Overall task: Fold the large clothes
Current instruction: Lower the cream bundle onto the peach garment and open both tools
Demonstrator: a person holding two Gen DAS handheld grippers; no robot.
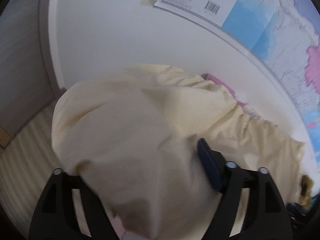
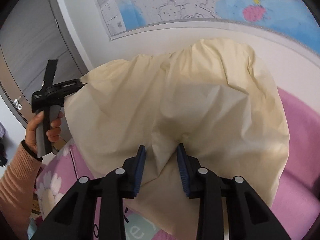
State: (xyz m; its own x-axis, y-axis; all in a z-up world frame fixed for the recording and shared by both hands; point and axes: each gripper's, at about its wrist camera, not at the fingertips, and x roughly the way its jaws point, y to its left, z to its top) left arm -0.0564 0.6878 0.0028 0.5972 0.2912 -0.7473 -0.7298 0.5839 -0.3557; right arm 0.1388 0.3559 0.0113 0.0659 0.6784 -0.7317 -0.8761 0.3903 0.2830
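Note:
A large cream garment [image 2: 200,100] lies bunched on a pink bed cover [image 2: 300,140]. My right gripper [image 2: 161,148] is shut on a raised fold at the garment's near edge, with creases running out from the pinch. In the left wrist view the same garment [image 1: 130,110] billows over my left gripper [image 1: 140,154]. That gripper's jaws stand wide apart; the left finger is hidden under cloth and the right blue pad [image 1: 208,166] is bare. From the right wrist view, the left gripper [image 2: 79,83] sits at the garment's far left corner, held by a hand [image 2: 40,128] in an orange sleeve.
A wall map [image 2: 180,0] hangs just behind the bed, close above the garment. A grey door or cabinet [image 2: 30,40] stands at the left. The bed cover has a flower print [image 2: 50,186] at the near left. Dark items [image 1: 300,210] lie at the right edge.

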